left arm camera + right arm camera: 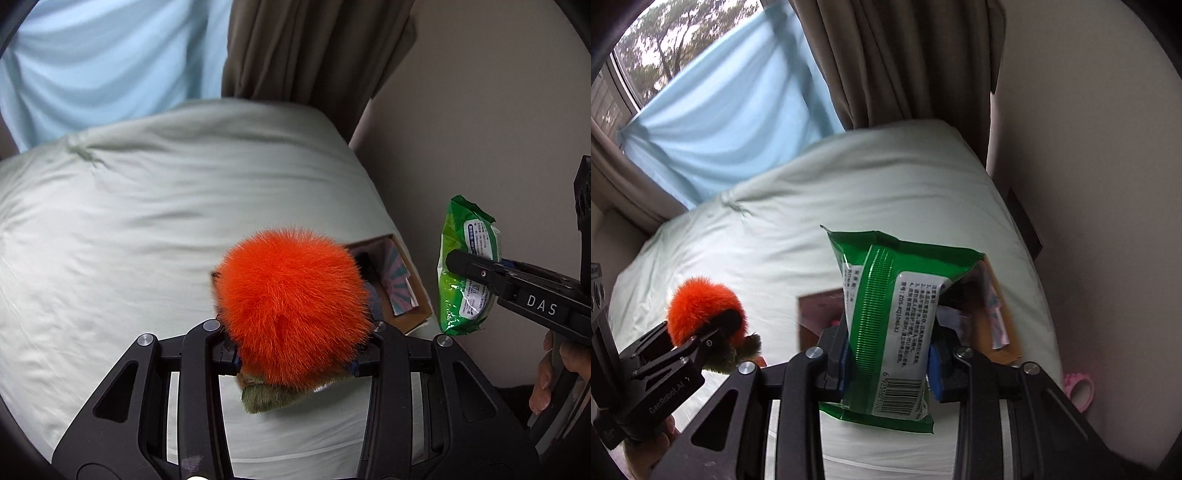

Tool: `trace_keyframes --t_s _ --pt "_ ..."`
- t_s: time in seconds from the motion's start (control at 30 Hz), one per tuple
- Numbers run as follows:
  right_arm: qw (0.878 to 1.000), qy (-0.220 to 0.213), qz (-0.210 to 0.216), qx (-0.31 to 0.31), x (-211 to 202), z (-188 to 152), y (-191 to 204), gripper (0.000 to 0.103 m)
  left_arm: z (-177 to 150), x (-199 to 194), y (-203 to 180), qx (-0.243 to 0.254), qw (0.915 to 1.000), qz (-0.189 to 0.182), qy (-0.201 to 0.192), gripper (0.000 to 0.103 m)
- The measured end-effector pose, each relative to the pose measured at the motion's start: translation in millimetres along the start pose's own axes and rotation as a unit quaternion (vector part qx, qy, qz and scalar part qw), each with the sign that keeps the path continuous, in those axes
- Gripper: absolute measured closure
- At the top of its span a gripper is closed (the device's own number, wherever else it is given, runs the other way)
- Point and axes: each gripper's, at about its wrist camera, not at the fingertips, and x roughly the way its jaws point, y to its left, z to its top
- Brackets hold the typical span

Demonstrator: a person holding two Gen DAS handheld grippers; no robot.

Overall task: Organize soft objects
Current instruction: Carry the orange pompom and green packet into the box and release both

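A fluffy orange plush toy (291,306) with an olive-green underside hangs over the bed, and my left gripper (295,354) is shut on it. In the right wrist view the same toy (698,306) and left gripper (716,332) sit at the lower left. My right gripper (890,365) is shut on a green pack of wipes (886,314), held upright. The left wrist view shows that pack (461,236) and the right gripper (476,273) at the right edge. Below both, an open cardboard box (417,291) rests on the bed, partly hidden by the toy and pack.
The pale green bed (147,221) fills the middle, with a beige wall (1089,147) close on its right. Brown curtains (886,55) and a light blue cloth (731,122) hang behind. A pink object (1078,391) lies between bed and wall. The box (1004,347) holds patterned items.
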Motion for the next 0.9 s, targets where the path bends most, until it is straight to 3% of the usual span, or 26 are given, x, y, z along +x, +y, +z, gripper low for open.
trace_keyframes --t_s 0.47,0.83,0.9 --pt "0.993 0.108 0.014 -0.044 113 1 -64 0.073 -21 132 -12 -0.005 0.9936 0.037 0.107 0.068" --pt "0.987 0.157 -0.003 -0.032 164 10 -88 0.072 -12 171 -12 0.033 0.9885 0.058 0.136 0.068" --pt "0.987 0.159 -0.007 -0.03 169 12 -90 0.066 -9 175 -13 0.035 0.9879 0.059 0.139 0.067"
